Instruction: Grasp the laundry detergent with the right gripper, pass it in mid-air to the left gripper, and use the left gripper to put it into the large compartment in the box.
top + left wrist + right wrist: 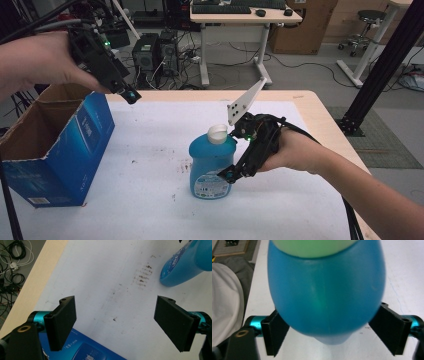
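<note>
A blue bottle (211, 167) with a white cap stands upright near the middle of the white table (150, 200). My right gripper (228, 175) reaches in from the right, low on the bottle's body. In the right gripper view the bottle (324, 295) sits between the two jaws, and both pads (275, 333) lie against its sides. My left gripper (129, 95) hangs open in the air over the far corner of an open blue cardboard box (75, 145). Nothing is between the jaws of the left gripper (116, 301), which looks down on the table, the box's top (85, 348) and the bottle's base (180, 267).
Brown stains (184, 165) mark the white surface left of the bottle. The table's wooden rim (320, 120) runs along the far and right sides. A black frame post (385, 60) stands at the right, and a desk (245, 20) with computers beyond the table.
</note>
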Tool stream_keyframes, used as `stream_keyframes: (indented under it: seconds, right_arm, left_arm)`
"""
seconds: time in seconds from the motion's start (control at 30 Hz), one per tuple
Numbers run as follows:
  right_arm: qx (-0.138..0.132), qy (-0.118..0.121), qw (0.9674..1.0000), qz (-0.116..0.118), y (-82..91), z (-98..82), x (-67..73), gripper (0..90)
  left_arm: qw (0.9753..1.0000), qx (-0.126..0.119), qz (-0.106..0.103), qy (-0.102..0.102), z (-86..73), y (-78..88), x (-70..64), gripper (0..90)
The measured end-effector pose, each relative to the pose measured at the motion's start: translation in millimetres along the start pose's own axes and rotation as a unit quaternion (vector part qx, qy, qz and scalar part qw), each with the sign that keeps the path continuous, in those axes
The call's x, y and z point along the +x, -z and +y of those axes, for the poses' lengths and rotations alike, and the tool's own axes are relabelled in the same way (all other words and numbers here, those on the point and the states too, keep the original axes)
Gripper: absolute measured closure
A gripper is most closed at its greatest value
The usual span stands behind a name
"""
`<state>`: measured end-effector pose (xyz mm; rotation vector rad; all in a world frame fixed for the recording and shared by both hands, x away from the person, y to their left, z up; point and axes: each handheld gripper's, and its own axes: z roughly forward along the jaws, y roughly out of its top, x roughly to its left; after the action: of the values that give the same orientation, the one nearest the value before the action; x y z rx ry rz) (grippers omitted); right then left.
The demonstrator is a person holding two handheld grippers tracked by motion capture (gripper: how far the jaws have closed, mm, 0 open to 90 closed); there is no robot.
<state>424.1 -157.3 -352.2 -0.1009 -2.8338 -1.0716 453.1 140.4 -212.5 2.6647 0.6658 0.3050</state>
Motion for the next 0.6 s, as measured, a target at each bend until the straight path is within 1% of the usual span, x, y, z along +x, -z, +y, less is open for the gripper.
stream_keyframes:
  seconds: [0.07,0.2,0.23,0.27,0.33,0.4,0.53,0.57,0.6]
  right_arm:
    - [-0.001,-0.001,1.0,-0.001,-1.5,0.5,-0.9,18.7]
    - [-0.002,0.007,1.0,-0.007,-5.5,1.2,-0.2,18.7]
    - [0.0,0.004,1.0,-0.008,-6.3,1.1,0.5,18.8]
    - [-0.001,0.007,0.9999,-0.008,-7.3,1.1,0.3,18.8]
    - [-0.006,0.013,0.9999,-0.005,-7.4,0.8,0.4,26.4]
    - [-0.009,0.014,0.9999,-0.005,-7.5,0.8,0.2,26.4]
    - [-0.006,0.018,0.9998,-0.007,-8.0,0.2,0.6,27.7]
    - [-0.009,0.02,0.9997,-0.008,-8.1,0.0,0.5,28.2]
    - [-0.009,0.019,0.9998,-0.006,-7.9,-0.2,0.4,30.5]
  left_arm:
    - [1.0,0.001,0.0,-0.001,-0.3,0.4,0.0,18.2]
    - [1.0,0.0,0.0,0.0,-0.6,0.5,0.1,18.2]
    - [1.0,0.0,0.0,0.0,-0.7,0.6,0.2,18.2]
    - [1.0,0.0,0.0,0.0,-0.7,0.7,0.2,18.2]
    - [1.0,0.0,-0.002,0.001,-1.0,0.4,0.0,18.2]
    - [1.0,0.002,-0.002,0.0,-1.0,0.0,0.3,18.2]
    - [1.0,0.001,-0.003,0.001,-1.1,0.5,-0.2,18.2]
    - [1.0,0.001,-0.004,0.0,-1.2,0.4,-0.1,18.3]
    - [1.0,0.002,-0.004,0.0,-1.2,0.5,0.0,18.3]
